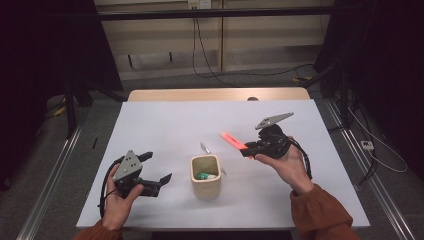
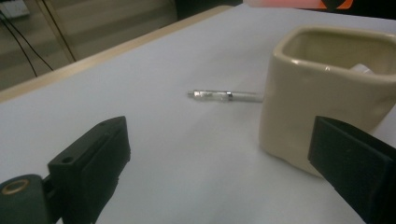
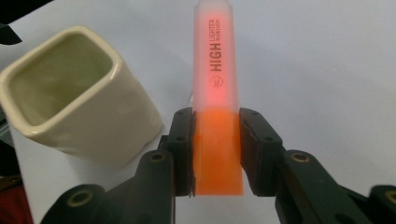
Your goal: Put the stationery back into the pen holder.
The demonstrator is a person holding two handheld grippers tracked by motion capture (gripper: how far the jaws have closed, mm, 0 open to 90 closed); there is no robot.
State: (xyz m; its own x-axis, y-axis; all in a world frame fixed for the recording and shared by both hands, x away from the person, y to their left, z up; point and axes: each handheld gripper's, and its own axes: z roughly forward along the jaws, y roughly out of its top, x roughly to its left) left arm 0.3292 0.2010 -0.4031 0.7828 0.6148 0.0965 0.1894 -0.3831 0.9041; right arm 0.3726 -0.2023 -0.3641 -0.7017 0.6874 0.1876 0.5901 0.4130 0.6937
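- Left gripper [image 1: 159, 172] sits nearest, low over the table [image 1: 165, 125] w/ jaws spread wide, nothing between them. In the left gripper view the cup's wall stands just past its far jaw, so it's beside the cup, not touching as far as I can tell.
- Cream square cup [image 1: 205, 175] stands upright mid-table. Something w/ a green tip [image 1: 202, 175] already lies inside, so at least one item looks stowed; can't tell what else is in there.
- Right gripper [image 3: 216, 140] is clenched on the orange highlighter [image 3: 215, 93], jaws pinching the darker cap end, pale barrel pointing away. In the high view the highlighter [image 1: 233, 140] is held off the table, to the right of and beyond the cup, not yet over the opening.
- Thin silver pen [image 2: 226, 95] lies flat on the table just behind the cup, untouched.
- Judgement: roughly midway. Left to do: drop highlighter into cup, then prob. the pen.
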